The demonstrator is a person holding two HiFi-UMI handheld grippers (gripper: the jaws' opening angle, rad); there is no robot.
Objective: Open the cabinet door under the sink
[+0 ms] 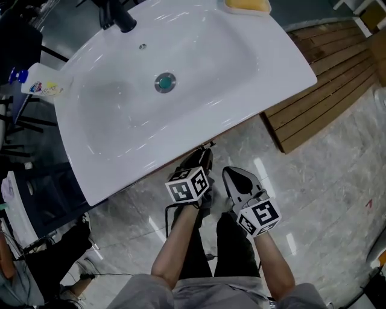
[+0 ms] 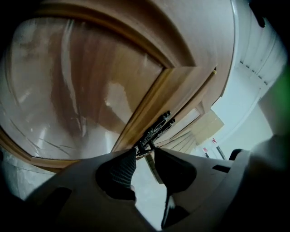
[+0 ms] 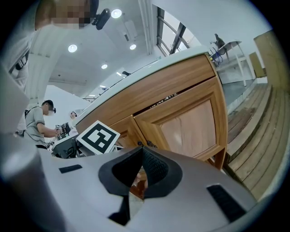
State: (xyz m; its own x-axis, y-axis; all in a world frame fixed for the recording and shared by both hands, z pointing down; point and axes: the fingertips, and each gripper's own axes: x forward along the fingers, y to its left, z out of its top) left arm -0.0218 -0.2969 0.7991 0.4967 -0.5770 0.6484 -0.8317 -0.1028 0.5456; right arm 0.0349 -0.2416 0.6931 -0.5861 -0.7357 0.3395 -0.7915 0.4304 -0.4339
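Observation:
The wooden cabinet under the white sink shows two panel doors in the right gripper view; the right door is closed. In the left gripper view a door panel fills the frame, with a dark metal handle on its frame edge. My left gripper is open, its tips just below the handle's lower end, and nothing is clamped. From above it sits under the sink's front edge. My right gripper is shut and empty, beside the left one and away from the doors.
A slatted wooden platform lies on the marble floor to the right of the cabinet. On the sink are a black faucet, a yellow sponge and a bottle. People stand far off at the left.

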